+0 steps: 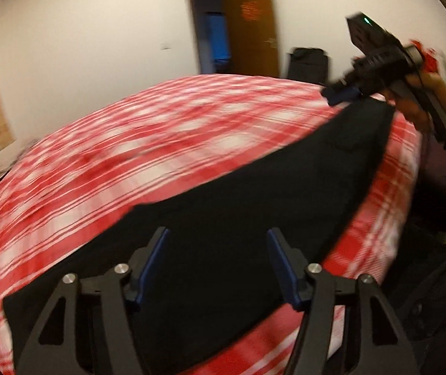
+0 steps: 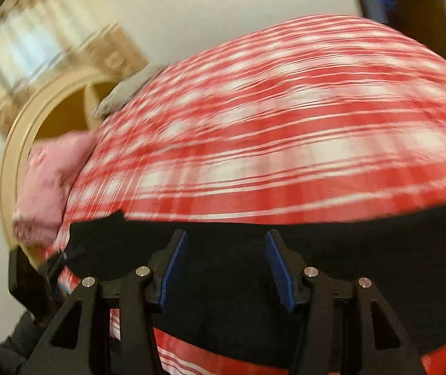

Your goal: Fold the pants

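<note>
While both views are pretty blurry, the black pants (image 1: 223, 193) lie flat along the near edge of the bed (image 1: 113, 143). My left hand-held gripper (image 1: 216, 265) and right hand-held gripper (image 2: 226, 268) hover over them, jaws apart, holding nothing. I reckon I'm between folds, so next is pinching an end and carrying it across.

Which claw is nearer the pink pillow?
Left. The left claw sits beside the pink pillow; the right claw hovers farther along the black pants.
</note>
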A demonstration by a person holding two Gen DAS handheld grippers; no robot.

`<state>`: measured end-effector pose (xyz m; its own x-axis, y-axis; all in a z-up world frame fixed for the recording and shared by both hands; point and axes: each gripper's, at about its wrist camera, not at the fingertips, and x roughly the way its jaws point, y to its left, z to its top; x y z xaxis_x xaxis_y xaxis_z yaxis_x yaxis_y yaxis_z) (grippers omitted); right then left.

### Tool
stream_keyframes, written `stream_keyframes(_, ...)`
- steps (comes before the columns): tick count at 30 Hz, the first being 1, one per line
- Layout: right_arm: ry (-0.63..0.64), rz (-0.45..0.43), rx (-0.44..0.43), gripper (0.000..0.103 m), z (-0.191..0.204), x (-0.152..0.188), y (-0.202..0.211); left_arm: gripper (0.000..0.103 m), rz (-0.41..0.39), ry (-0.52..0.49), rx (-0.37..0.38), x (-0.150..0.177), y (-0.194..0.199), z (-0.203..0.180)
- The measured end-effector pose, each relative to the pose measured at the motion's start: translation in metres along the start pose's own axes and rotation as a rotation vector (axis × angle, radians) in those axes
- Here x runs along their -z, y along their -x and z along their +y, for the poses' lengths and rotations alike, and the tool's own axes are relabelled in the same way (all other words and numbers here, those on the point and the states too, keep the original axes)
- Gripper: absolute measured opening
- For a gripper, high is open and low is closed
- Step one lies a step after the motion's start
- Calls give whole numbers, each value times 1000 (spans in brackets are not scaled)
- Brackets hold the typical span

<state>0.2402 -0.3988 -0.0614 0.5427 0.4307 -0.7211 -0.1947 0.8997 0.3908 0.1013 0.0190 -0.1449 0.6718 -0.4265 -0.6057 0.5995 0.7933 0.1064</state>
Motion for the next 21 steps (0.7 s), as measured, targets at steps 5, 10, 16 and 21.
stream_keyframes(5, -88, -64, 32, 54, -45, 14, 42, 49, 17, -100, 88, -16, -17, -45)
stream_keyframes(10, -139, -83, 63, 54, -72, 32, 61, 38, 50, -166, 158, -22, -31, -76)
stream_keyframes(16, -199, -133, 80, 54, -99, 45, 80, 35, 84, -242, 196, -25, -43, -103)
stream_keyframes(21, -245, -165, 84, 54, -116, 53, 92, 21, 135, -266, 192, -22, -59, -110)
